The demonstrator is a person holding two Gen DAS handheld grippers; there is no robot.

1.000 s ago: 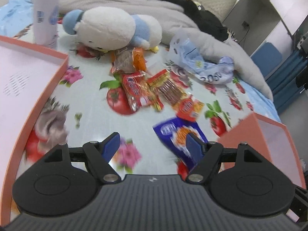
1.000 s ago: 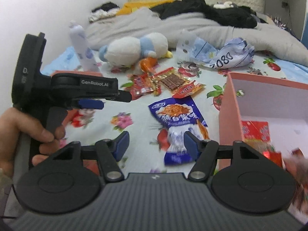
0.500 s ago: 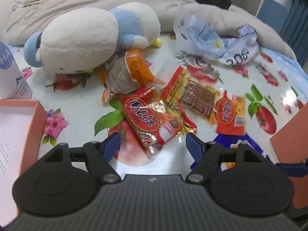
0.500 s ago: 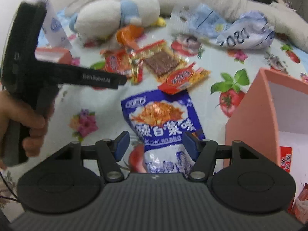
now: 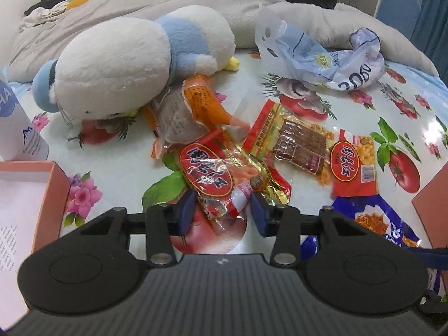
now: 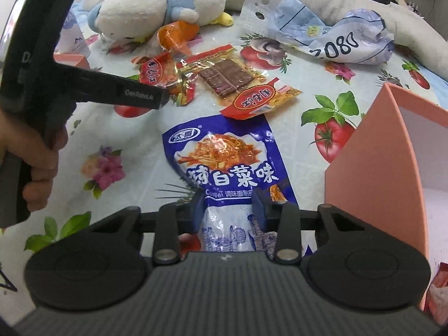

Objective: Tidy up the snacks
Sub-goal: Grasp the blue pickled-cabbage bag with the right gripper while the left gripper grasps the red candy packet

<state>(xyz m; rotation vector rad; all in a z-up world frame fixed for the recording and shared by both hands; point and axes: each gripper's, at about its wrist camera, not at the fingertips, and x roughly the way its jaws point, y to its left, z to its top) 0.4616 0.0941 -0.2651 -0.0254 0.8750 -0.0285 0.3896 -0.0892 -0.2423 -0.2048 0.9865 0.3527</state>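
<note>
My left gripper (image 5: 222, 210) is open, its blue pads on either side of the near end of a red snack pack (image 5: 208, 175) on the flowered cloth. Beside the pack lie a brown-strip pack (image 5: 296, 142), a red-and-yellow pack (image 5: 352, 165) and an orange pack (image 5: 193, 106). My right gripper (image 6: 228, 210) is open around the lower end of a large blue-and-white snack bag (image 6: 224, 162), which lies flat. The left gripper's body shows in the right wrist view (image 6: 84, 89), over the red pack (image 6: 156, 71).
A pink box (image 5: 53, 193) stands at the left, and a second pink box (image 6: 383, 168) at the right holds red packs. A plush penguin (image 5: 131, 61), a white bottle (image 5: 16, 128), a crumpled plastic bag (image 5: 322, 56) and grey bedding lie behind the snacks.
My left gripper has come forward and down onto the red pack, its jaws narrower. My right gripper has dropped onto the blue bag, and its jaws have closed in too.
</note>
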